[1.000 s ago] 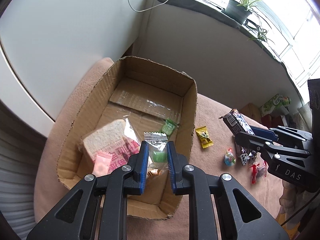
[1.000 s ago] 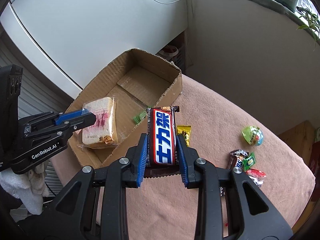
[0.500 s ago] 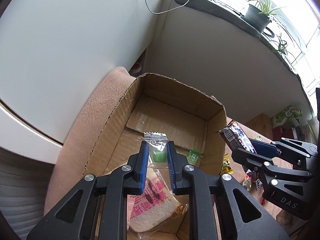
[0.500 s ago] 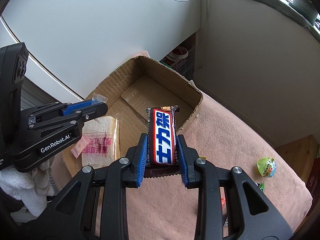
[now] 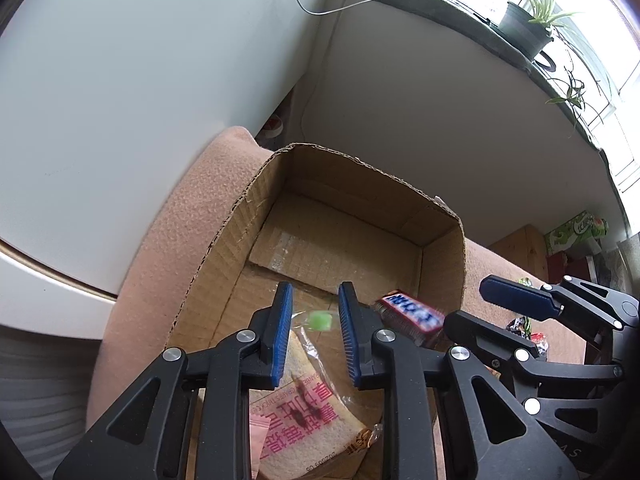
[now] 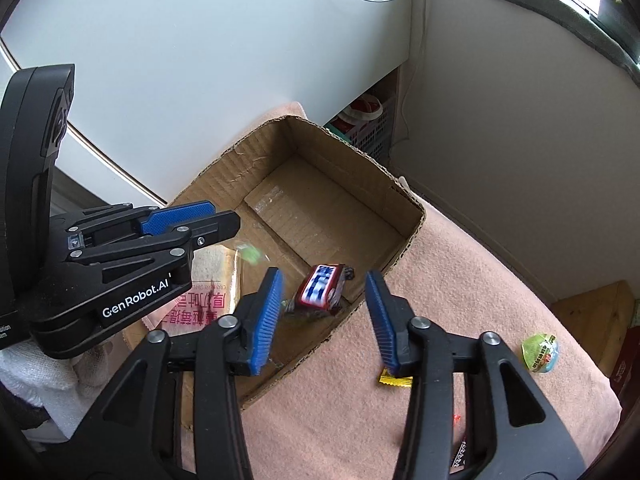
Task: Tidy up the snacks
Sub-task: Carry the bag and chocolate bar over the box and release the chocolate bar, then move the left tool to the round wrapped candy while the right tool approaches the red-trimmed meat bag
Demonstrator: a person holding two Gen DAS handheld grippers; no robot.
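An open cardboard box [image 5: 444,256] [image 6: 408,216] sits on a pink blanket. My left gripper [image 5: 313,334] is open above the box; a blurred green candy [image 5: 321,321] [image 6: 250,254] falls below it. My right gripper [image 6: 324,312] is open over the box's near wall; the red-blue chocolate bar [image 6: 322,286] [image 5: 412,314] drops into the box, blurred. A wrapped bread slice [image 5: 312,412] [image 6: 208,292] lies in the box.
Loose snacks lie on the blanket [image 6: 480,280] right of the box: a yellow packet [image 6: 394,380], a green round snack [image 6: 541,352] and dark wrappers [image 5: 524,326]. White walls stand behind; a windowsill with plants [image 5: 528,20] is at the upper right.
Both grippers opened. The green candy left my left gripper and the chocolate bar left my right gripper; both are falling into the box. Both grippers moved further over the box.
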